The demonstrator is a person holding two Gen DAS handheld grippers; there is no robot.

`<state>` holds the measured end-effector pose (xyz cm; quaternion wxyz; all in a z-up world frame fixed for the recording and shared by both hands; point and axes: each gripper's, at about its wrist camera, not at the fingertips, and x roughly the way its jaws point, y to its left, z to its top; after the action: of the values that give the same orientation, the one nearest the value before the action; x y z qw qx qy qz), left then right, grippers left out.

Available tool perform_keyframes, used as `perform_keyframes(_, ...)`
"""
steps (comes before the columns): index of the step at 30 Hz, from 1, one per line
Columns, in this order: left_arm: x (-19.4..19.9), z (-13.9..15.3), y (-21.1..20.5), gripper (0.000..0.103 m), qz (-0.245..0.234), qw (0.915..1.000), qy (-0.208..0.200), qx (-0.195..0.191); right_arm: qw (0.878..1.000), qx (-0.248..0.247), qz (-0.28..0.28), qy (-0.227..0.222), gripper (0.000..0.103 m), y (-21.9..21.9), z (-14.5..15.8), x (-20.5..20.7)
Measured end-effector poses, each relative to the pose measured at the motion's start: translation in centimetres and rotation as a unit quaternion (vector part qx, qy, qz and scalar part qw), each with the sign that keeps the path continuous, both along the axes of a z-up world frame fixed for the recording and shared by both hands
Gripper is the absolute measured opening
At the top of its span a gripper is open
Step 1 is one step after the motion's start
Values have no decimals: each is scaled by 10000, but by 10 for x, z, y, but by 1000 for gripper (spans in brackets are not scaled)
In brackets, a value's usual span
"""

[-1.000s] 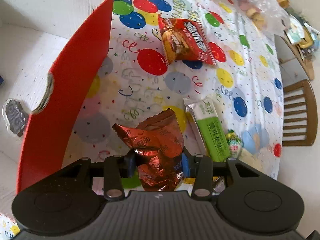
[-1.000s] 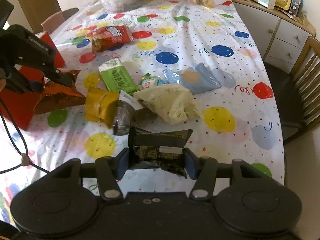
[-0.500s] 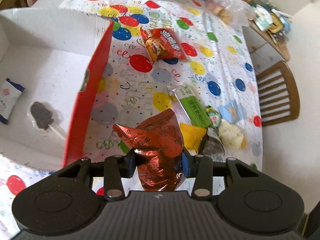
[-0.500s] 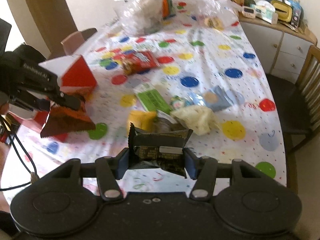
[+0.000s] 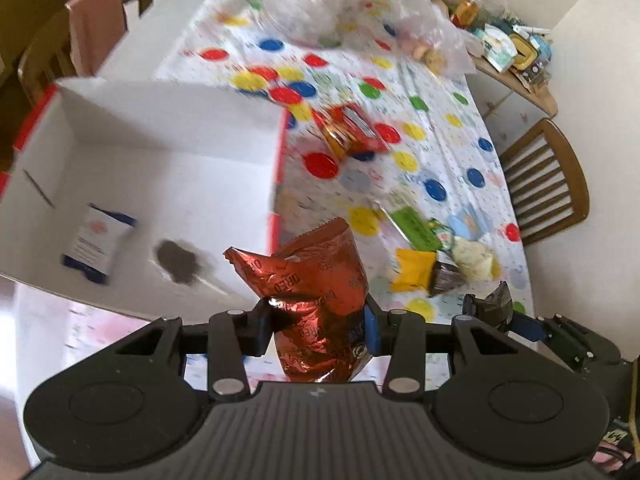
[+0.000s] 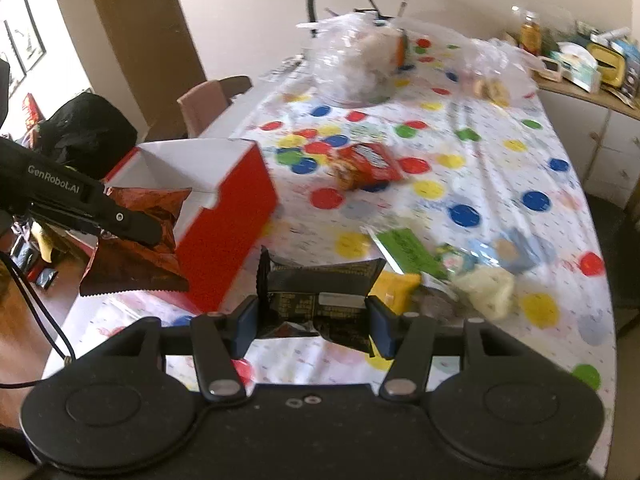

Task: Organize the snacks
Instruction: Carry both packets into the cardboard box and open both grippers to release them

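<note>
My left gripper [image 5: 316, 326] is shut on a crumpled copper-red Oreo packet [image 5: 316, 280], held in the air by the near corner of the red box [image 5: 276, 184]. The box, white inside, holds a blue-and-white sachet [image 5: 96, 246] and a dark lollipop-shaped sweet [image 5: 178, 262]. My right gripper [image 6: 312, 320] is shut on a black snack packet [image 6: 320, 288], raised above the table's near edge. In the right wrist view the left gripper [image 6: 120, 220] and the Oreo packet [image 6: 132, 256] hang left of the red box [image 6: 224, 216].
On the balloon-print tablecloth [image 6: 480, 184] lie a red snack bag [image 6: 366, 164], a green bar [image 6: 404, 248], a yellow packet [image 6: 394, 286], a cream packet [image 6: 486, 286] and a light blue pouch [image 6: 516, 250]. Clear plastic bags [image 6: 352, 60] sit at the far end. A wooden chair [image 5: 548, 184] stands right.
Both grippers have risen and pulled back from the table with their packets. The left one swung toward the box, whose inside now shows more fully.
</note>
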<state>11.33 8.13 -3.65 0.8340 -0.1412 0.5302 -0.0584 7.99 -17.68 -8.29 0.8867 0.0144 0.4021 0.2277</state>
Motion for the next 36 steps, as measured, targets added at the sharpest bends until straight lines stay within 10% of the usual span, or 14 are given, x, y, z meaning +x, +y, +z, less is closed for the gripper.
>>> perform_keyframes(36,49,-34,194,42,825,9947,173,595,9889,-958,1077,361,56,254,-41,87)
